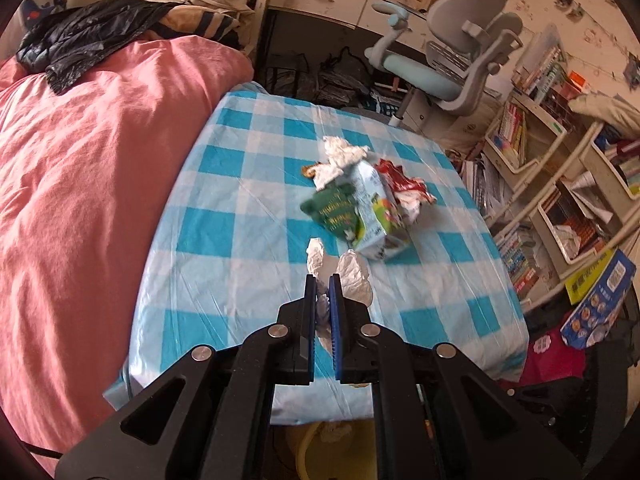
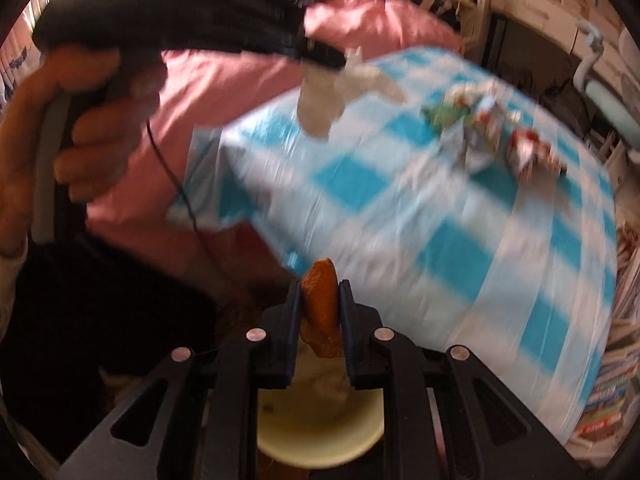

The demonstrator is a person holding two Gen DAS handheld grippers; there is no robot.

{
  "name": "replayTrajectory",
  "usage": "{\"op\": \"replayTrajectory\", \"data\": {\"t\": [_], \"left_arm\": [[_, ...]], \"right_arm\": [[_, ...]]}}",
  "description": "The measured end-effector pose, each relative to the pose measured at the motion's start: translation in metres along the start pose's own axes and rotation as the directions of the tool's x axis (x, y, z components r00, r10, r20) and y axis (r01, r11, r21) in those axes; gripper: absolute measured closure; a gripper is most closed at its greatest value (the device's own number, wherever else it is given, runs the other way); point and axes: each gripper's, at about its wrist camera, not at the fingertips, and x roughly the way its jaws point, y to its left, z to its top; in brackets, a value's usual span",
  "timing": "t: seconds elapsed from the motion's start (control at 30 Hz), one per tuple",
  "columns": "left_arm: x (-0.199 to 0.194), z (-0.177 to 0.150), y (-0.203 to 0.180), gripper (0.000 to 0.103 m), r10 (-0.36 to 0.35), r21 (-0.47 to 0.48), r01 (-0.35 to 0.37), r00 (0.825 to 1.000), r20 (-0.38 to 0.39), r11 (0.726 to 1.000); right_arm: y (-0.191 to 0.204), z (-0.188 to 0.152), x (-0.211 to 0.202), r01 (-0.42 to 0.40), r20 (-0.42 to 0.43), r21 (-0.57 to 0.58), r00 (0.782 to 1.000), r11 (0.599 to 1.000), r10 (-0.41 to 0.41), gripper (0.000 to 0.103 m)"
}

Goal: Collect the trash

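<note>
My left gripper (image 1: pixel 323 280) is shut on a crumpled white plastic scrap (image 1: pixel 354 276) over the near part of the checked table (image 1: pixel 224 240). In the right wrist view the same left gripper (image 2: pixel 338 62), held by a hand (image 2: pixel 92 136), dangles that scrap (image 2: pixel 320 108) above the table's edge. My right gripper (image 2: pixel 320 284) is shut on an orange peel piece (image 2: pixel 318 304), above a pale yellow bin (image 2: pixel 320 436). A trash pile lies farther back on the table: green wrapper (image 1: pixel 332 208), drink carton (image 1: pixel 376 216), red wrapper (image 1: pixel 404 184) and white tissue (image 1: pixel 340 152).
A pink quilt (image 1: pixel 80 180) with a black jacket (image 1: pixel 80 40) borders the table's left side. A grey desk chair (image 1: pixel 452 64) stands behind the table, with bookshelves (image 1: pixel 560 184) and a blue box (image 1: pixel 600 300) to its right. The bin's rim (image 1: pixel 316 436) shows under the table's near edge.
</note>
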Motion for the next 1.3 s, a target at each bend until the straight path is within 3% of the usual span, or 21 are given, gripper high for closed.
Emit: {"op": "replayTrajectory", "data": {"t": [0.07, 0.2, 0.3, 0.37, 0.4, 0.47, 0.57, 0.67, 0.73, 0.83, 1.0, 1.13, 1.3], "left_arm": [[-0.004, -0.020, -0.012, 0.097, -0.001, 0.025, 0.002, 1.000, -0.023, 1.000], [-0.002, -0.061, -0.030, 0.097, -0.005, 0.051, 0.011, 0.994, -0.109, 0.999], [0.009, -0.088, -0.044, 0.096, -0.036, 0.097, 0.059, 0.973, -0.226, 0.994], [0.012, -0.100, -0.058, 0.085, -0.012, 0.171, 0.060, 0.964, -0.266, 0.983], [0.010, -0.104, -0.064, 0.070, 0.008, 0.210, 0.049, 0.965, -0.261, 0.976], [0.003, -0.105, -0.072, 0.050, 0.037, 0.259, 0.022, 0.974, -0.223, 0.966], [-0.008, -0.094, -0.069, 0.046, 0.045, 0.260, -0.003, 0.986, -0.158, 0.966], [-0.021, -0.069, -0.055, 0.042, 0.046, 0.191, -0.032, 0.997, -0.067, 0.981], [-0.029, -0.048, -0.044, 0.037, 0.068, 0.130, -0.069, 0.998, 0.010, 0.989], [-0.035, -0.018, -0.025, 0.033, 0.091, 0.018, -0.093, 0.992, 0.091, 0.995], [-0.033, 0.034, -0.007, 0.029, 0.137, -0.037, -0.133, 0.974, 0.178, 0.990], [-0.032, 0.054, 0.007, 0.024, 0.169, -0.079, -0.156, 0.965, 0.199, 0.985], [-0.023, 0.050, 0.020, 0.020, 0.221, -0.114, -0.205, 0.964, 0.147, 0.972]], "right_arm": [[0.009, -0.015, -0.004, 0.037, -0.031, -0.019, 0.999, 0.999, -0.038, 0.075], [0.015, -0.020, -0.041, 0.036, 0.000, -0.042, 0.999, 0.998, -0.036, 0.062], [0.007, -0.020, -0.075, 0.038, 0.051, -0.040, 0.998, 0.998, -0.036, 0.054], [-0.006, -0.018, -0.100, 0.056, 0.145, 0.005, 0.988, 0.998, -0.056, 0.035], [-0.012, -0.020, -0.108, 0.071, 0.197, 0.041, 0.977, 0.997, -0.077, 0.031], [-0.030, -0.021, -0.121, 0.081, 0.296, 0.139, 0.948, 0.987, -0.120, 0.025], [-0.063, -0.022, -0.126, 0.070, 0.397, 0.300, 0.898, 0.951, -0.191, 0.017], [-0.097, -0.022, -0.118, 0.037, 0.440, 0.428, 0.864, 0.903, -0.244, 0.017], [-0.123, -0.021, -0.106, -0.006, 0.431, 0.528, 0.864, 0.849, -0.262, 0.017], [-0.154, -0.024, -0.098, -0.093, 0.462, 0.622, 0.845, 0.778, -0.268, 0.017], [-0.172, -0.030, -0.100, -0.166, 0.488, 0.686, 0.827, 0.709, -0.279, 0.017], [-0.180, -0.040, -0.106, -0.200, 0.502, 0.717, 0.813, 0.668, -0.295, 0.015], [-0.188, -0.036, -0.099, -0.202, 0.483, 0.737, 0.825, 0.645, -0.293, 0.015]]}}
